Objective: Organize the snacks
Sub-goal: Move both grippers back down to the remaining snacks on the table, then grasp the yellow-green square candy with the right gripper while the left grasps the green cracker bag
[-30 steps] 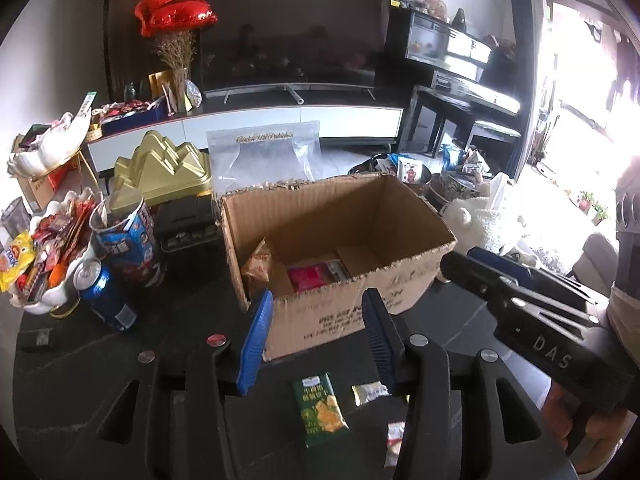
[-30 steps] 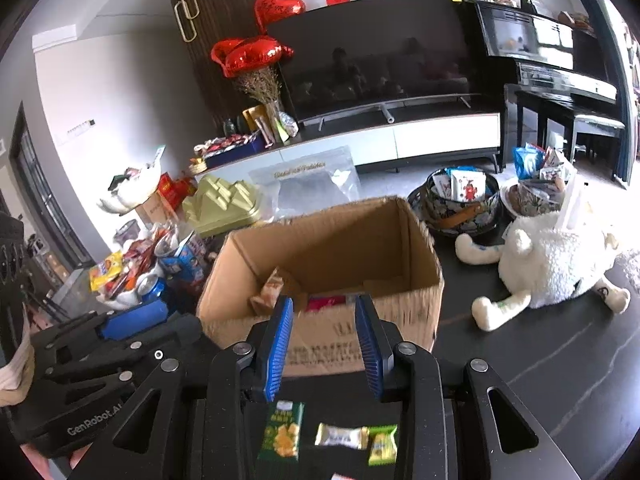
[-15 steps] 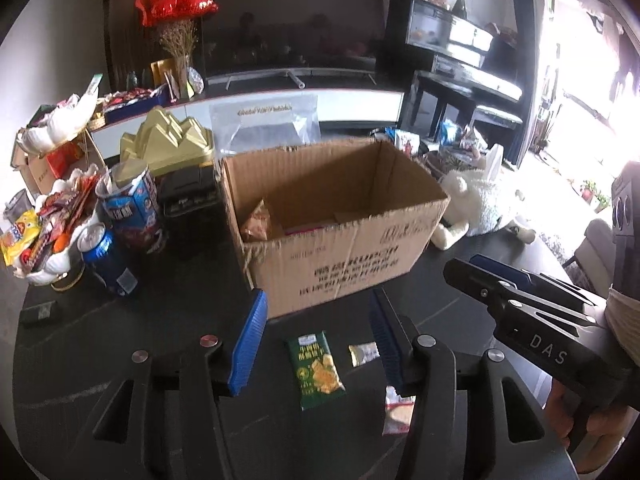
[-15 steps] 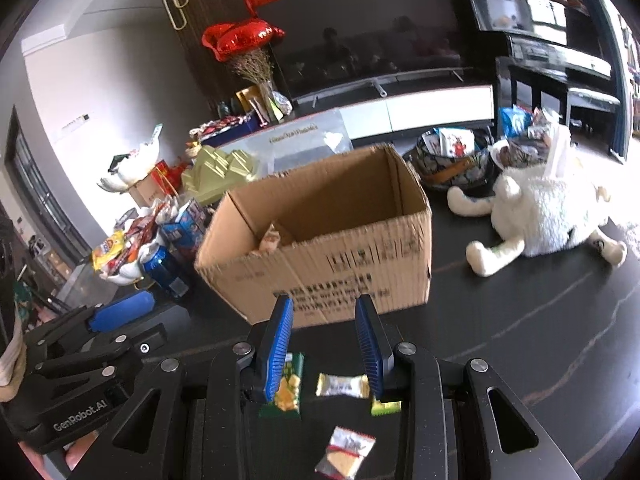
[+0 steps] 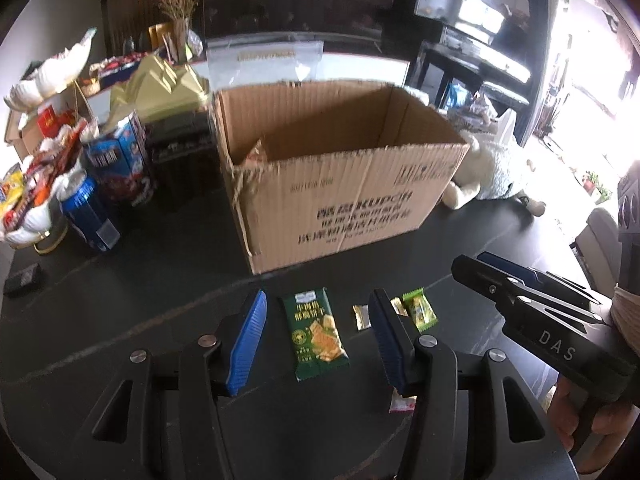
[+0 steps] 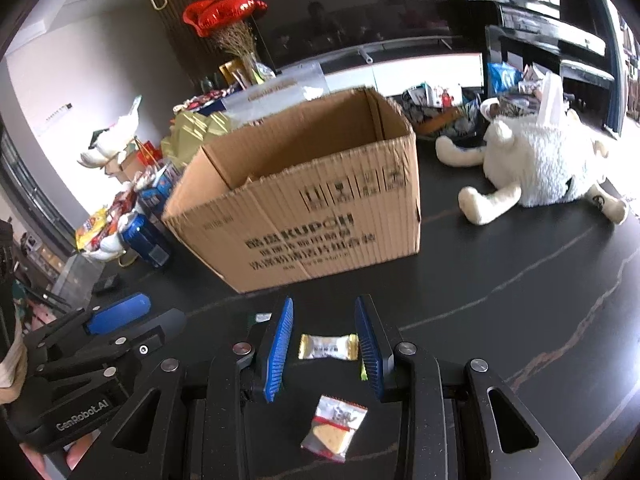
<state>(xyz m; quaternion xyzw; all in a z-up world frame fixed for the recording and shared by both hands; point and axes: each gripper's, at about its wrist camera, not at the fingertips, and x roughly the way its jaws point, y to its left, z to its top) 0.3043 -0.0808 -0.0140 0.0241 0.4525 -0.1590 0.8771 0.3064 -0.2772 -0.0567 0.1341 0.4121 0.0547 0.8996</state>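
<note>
An open cardboard box (image 5: 340, 184) stands on the dark table; it also shows in the right wrist view (image 6: 312, 208). In front of it lie small snacks. My left gripper (image 5: 316, 344) is open, low over a green cracker packet (image 5: 316, 332) lying between its fingers. A small gold-ended candy (image 5: 362, 317) and a green candy (image 5: 419, 311) lie to its right. My right gripper (image 6: 324, 344) is open, its fingers either side of the gold-ended candy (image 6: 329, 347). A clear red-trimmed packet (image 6: 335, 428) lies nearer the camera.
Left of the box stand a blue can (image 5: 90, 216), a blue snack box (image 5: 120, 160) and a white bowl of snacks (image 5: 28, 200). A white plush sheep (image 6: 540, 168) lies right of the box. A small dark object (image 5: 22, 278) sits at the left edge.
Both grippers have drawn back from the box and dropped toward the table. The loose snacks now lie between the fingers. Both stay open.
</note>
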